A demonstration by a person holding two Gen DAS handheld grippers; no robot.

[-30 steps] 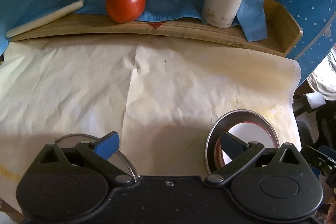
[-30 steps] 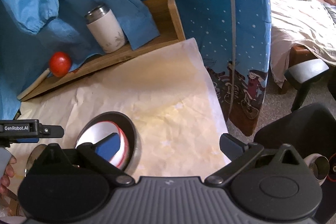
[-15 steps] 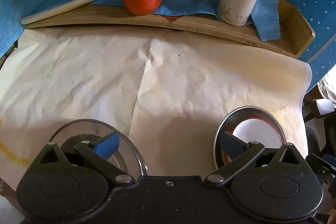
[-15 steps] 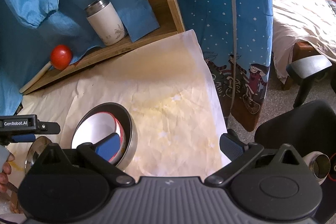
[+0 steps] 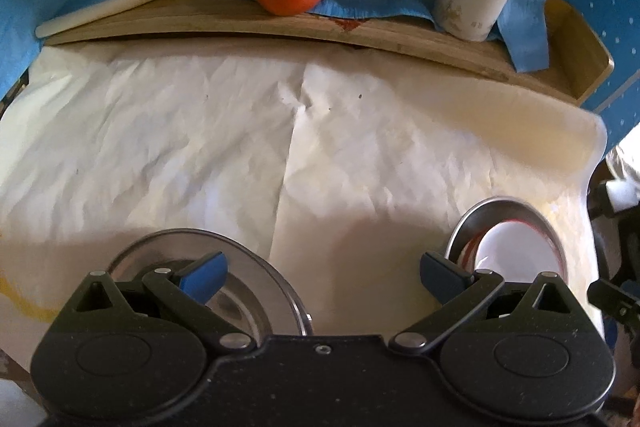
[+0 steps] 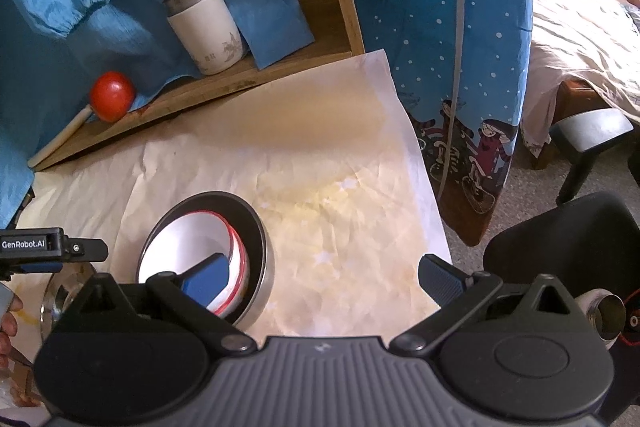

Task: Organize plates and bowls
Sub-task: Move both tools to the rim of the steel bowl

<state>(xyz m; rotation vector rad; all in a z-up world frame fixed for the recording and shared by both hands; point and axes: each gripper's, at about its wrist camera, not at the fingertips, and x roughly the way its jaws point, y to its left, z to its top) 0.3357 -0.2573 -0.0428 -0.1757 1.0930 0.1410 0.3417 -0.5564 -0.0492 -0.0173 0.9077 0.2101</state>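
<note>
Both grippers' fingers spread wide, empty: left gripper (image 5: 320,273) should straddle the metal plate (image 5: 256,267) rim beneath its left finger squarely.

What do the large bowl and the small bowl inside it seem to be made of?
The large bowl looks like brushed stainless steel: grey with a dull metallic sheen. The small bowl looks like glossy white ceramic or enamel with a red rim; the pictures cannot settle which.
</note>
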